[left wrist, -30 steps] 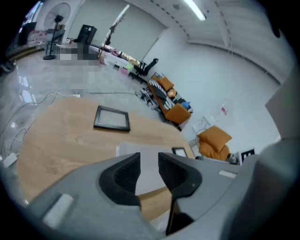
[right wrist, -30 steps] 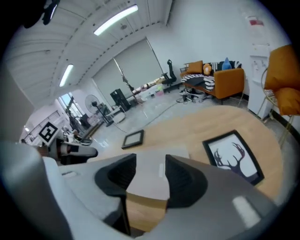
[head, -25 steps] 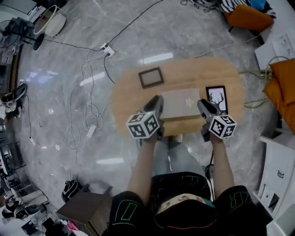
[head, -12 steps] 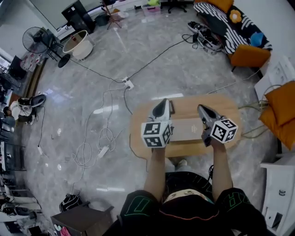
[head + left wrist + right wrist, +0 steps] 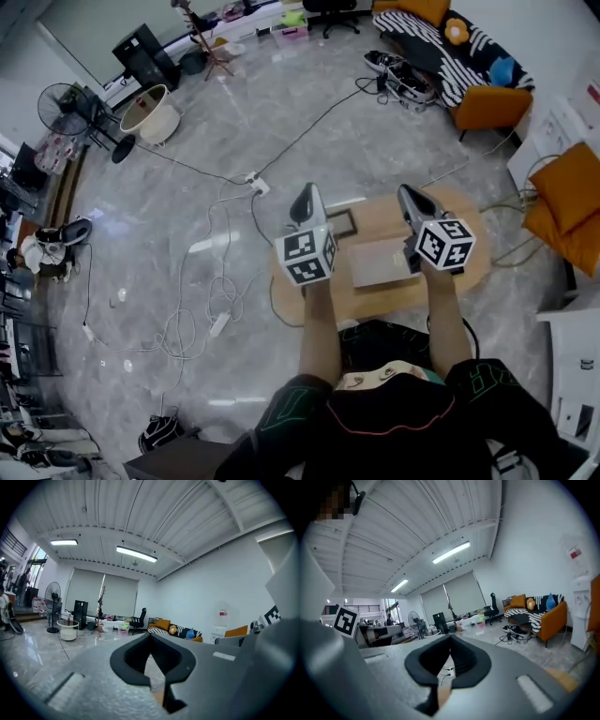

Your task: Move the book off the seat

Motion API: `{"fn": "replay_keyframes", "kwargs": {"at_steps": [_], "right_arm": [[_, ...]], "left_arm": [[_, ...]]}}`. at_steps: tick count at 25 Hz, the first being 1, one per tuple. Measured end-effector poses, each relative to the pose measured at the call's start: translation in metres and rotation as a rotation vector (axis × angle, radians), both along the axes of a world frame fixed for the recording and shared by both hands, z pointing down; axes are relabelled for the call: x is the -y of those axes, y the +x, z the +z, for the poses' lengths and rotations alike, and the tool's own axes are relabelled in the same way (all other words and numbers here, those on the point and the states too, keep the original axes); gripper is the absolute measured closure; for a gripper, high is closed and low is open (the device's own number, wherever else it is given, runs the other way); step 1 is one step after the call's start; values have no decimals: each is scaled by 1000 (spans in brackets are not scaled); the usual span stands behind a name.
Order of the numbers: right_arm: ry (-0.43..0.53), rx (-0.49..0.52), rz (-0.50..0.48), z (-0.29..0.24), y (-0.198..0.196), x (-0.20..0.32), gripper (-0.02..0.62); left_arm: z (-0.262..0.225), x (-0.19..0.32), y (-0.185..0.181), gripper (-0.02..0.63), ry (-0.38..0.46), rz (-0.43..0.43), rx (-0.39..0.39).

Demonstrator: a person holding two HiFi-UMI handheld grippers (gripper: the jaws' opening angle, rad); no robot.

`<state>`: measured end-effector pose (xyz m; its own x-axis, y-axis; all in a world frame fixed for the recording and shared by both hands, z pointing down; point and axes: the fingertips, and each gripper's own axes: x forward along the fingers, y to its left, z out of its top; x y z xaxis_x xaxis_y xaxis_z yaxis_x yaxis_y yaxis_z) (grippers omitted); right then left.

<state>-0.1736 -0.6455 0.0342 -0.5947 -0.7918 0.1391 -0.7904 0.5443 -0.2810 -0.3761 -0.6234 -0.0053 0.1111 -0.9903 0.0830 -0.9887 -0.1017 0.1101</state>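
The grey-tan book (image 5: 378, 262) lies flat on the oval wooden seat (image 5: 380, 298), far below both grippers. My left gripper (image 5: 304, 199) is held high above the seat's left part, jaws shut with nothing between them. My right gripper (image 5: 410, 200) hovers over the seat's right part, also shut and empty. In the left gripper view the left gripper (image 5: 150, 639) points level across the room, and in the right gripper view the right gripper (image 5: 449, 641) does the same. A dark picture frame (image 5: 342, 223) lies on the seat behind the book.
Cables and a white power strip (image 5: 255, 183) trail over the marble floor left of the seat. An orange sofa (image 5: 487, 103) stands at the back right, and orange cushions (image 5: 562, 211) lie at the right. A fan (image 5: 61, 108) and a round white stand (image 5: 150, 112) are at the far left.
Both grippers stood open beside the book at seat level; they have risen well above it and closed empty. The head view has lifted, so the seat looks smaller.
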Motion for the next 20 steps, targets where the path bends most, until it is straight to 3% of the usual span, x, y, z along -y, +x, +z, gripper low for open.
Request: {"fn": "replay_keyframes", "kwargs": {"at_steps": [6,13,20], "right_arm": [[75,-108,74,-13,11,14,592],[140,-159,89,-41,-4,36,592],[212,-156,97,-77,-20,43,592]], "left_arm": [[1,16,3,595,28,52,-11],[-12,38,-23,594,46,43,-1],[-31,52,-36,594,84,95,-24]]}}
